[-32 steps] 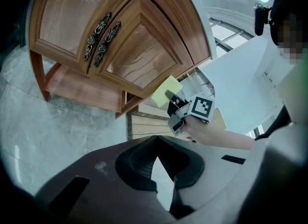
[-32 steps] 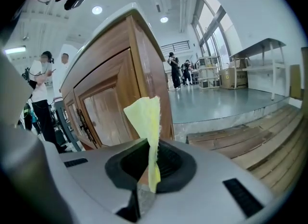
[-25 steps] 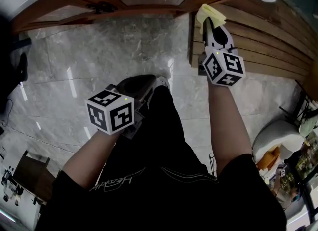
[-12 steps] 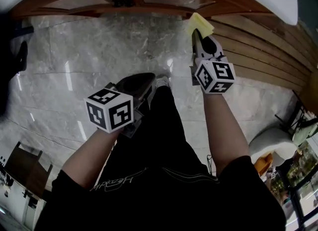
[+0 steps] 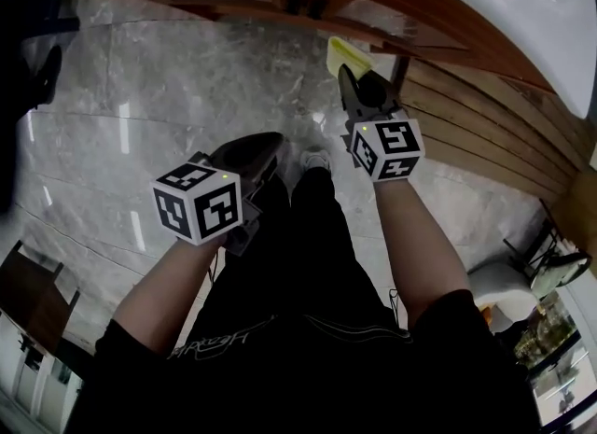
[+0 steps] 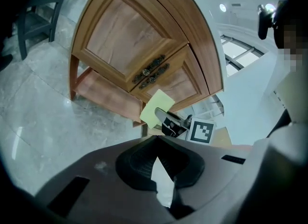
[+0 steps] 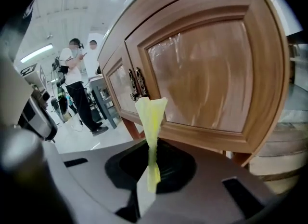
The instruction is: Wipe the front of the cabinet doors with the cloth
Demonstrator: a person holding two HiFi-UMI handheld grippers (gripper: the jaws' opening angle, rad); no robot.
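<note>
The wooden cabinet runs along the top of the head view, its two panelled doors meeting at dark metal handles. My right gripper is held up in front of it, shut on a yellow cloth that sticks up past the jaws. In the right gripper view the cloth stands as a thin folded strip just short of the right-hand door, near the handles. My left gripper hangs lower over the floor, shut with nothing in it, well back from the cabinet.
Grey marble floor spreads below. A wooden slatted wall runs to the right of the cabinet, and a white counter edge overhangs it. People stand far behind. A dark chair stands left of the cabinet.
My right gripper has carried the cloth leftward, from the slatted wall to the cabinet's right door. The left gripper has barely moved.
</note>
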